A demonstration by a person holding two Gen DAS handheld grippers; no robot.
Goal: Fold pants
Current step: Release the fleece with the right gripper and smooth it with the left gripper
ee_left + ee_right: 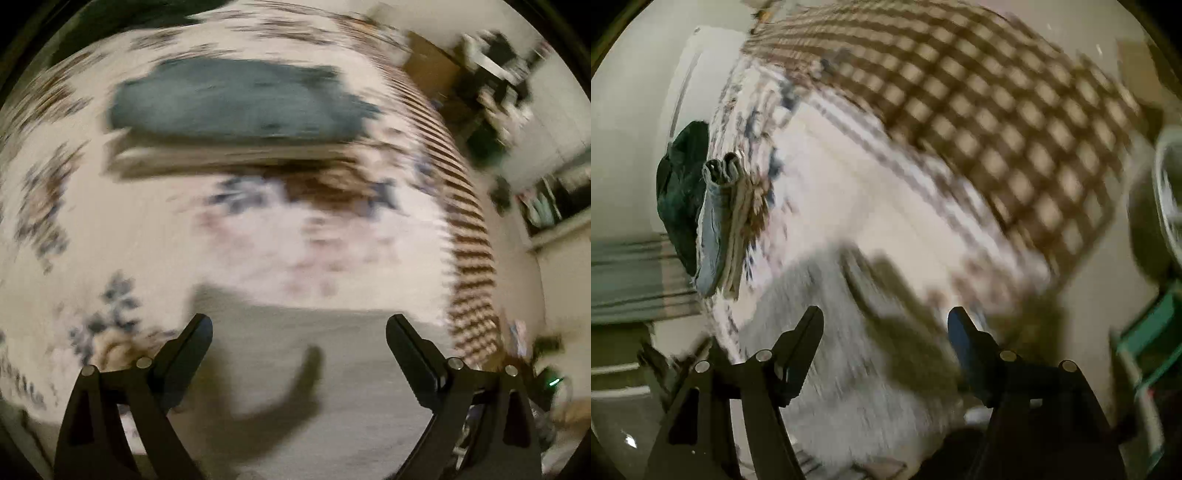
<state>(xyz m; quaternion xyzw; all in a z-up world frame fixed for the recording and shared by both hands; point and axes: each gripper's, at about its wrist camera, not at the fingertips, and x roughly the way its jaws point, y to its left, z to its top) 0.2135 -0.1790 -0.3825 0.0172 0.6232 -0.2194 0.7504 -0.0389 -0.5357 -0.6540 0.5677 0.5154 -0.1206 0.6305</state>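
Pale grey pants (295, 373) lie flat on the bed just in front of my left gripper (299, 328), which is open and empty above them. In the right wrist view the same grey fabric (849, 369) lies under my right gripper (884, 321), also open and empty. Both views are blurred by motion. A stack of folded garments, dark teal on top (236, 99) with tan pieces under it, sits farther back on the bed. It also shows from the side in the right wrist view (713, 221).
The bed has a floral cover (92, 229) with a brown checked border (997, 110) along its right edge. A cluttered desk (495, 74) and shelves stand beyond the bed. A fan (1167, 192) and a green crate (1152, 332) are on the right.
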